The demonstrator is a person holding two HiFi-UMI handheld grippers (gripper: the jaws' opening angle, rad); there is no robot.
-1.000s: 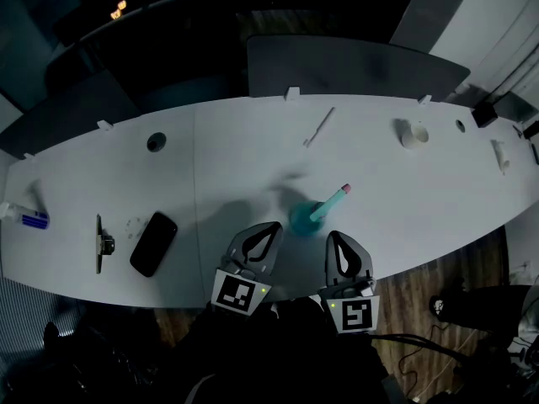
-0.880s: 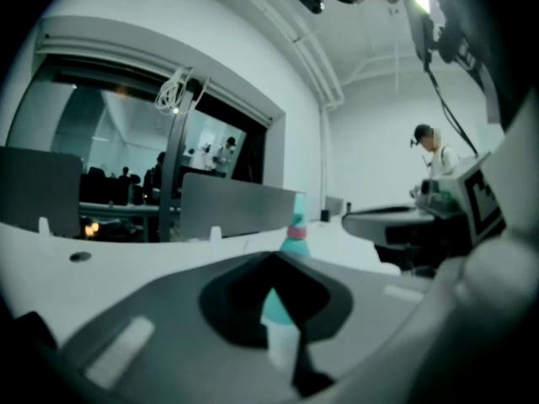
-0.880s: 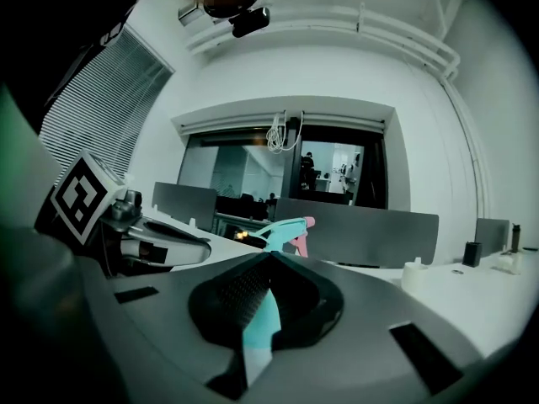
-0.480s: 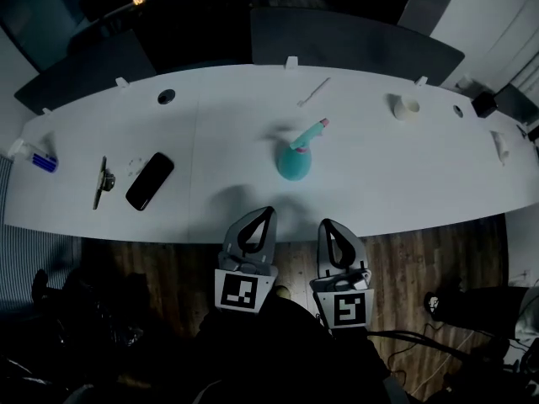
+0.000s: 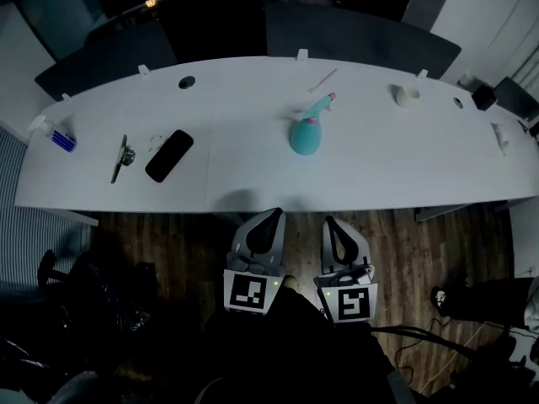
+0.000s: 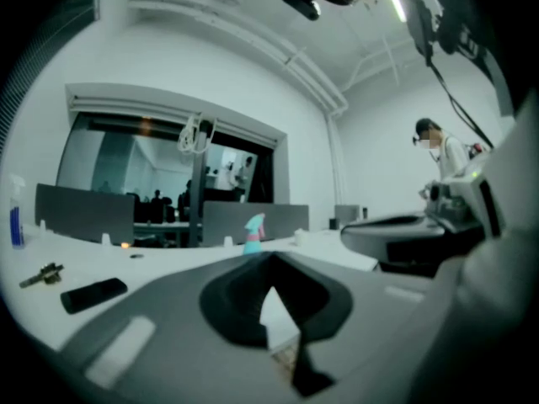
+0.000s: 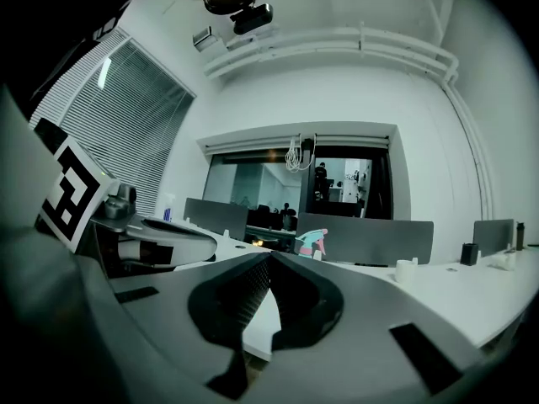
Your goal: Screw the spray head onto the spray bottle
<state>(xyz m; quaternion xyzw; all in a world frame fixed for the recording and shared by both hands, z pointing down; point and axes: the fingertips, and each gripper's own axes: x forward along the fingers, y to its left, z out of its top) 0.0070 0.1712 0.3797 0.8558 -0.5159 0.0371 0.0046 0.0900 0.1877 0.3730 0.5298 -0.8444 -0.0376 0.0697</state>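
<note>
Currently: teal spray bottle, upright on white table, spray head seated on top. Lies straight ahead, well apart, between left gripper and right gripper; neither clearly nearer. Both: jaws fully together, empty, short of table edge.

The head view looks steeply down on the table; both gripper views face it from low and farther back, sharing the spray bottle.
</note>
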